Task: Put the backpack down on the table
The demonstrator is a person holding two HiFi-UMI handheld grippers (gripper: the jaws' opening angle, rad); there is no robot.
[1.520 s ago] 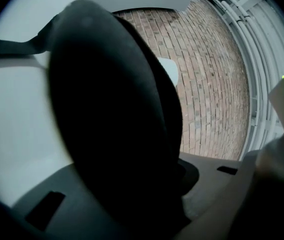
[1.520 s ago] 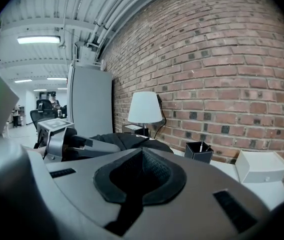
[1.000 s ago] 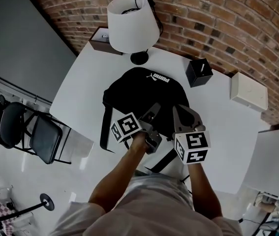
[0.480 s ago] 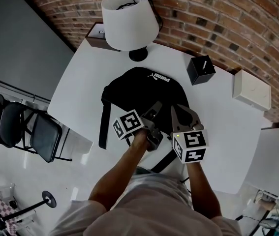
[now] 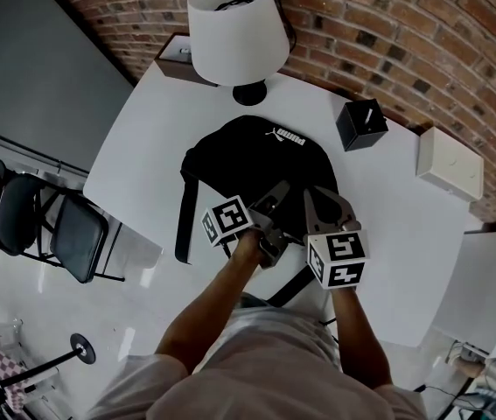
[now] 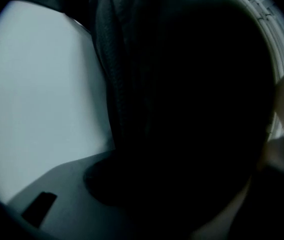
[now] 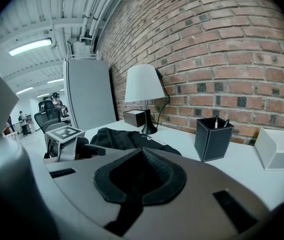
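Observation:
The black backpack (image 5: 256, 160) lies flat on the white table (image 5: 151, 138), its logo toward the lamp. Both grippers hover over its near end. My left gripper (image 5: 275, 210) has its jaws apart; they have just been opening. In the left gripper view, dark backpack fabric (image 6: 182, 109) still fills the space between them. My right gripper (image 5: 326, 201) stands beside it, jaws apart, with nothing pinched between them. In the right gripper view the backpack (image 7: 126, 138) lies ahead. One strap (image 5: 182, 221) hangs off the table's left edge, and another strap (image 5: 293, 287) hangs off the near edge.
A white lamp (image 5: 234, 29) stands at the table's far edge, with a brown box (image 5: 173, 51) next to it. A black pen holder (image 5: 361, 125) and a white box (image 5: 449, 163) sit at the right. A brick wall runs behind. A black chair (image 5: 51, 234) stands at the left.
Both grippers have sunk slightly over the backpack's near end. The backpack stays where it was on the table.

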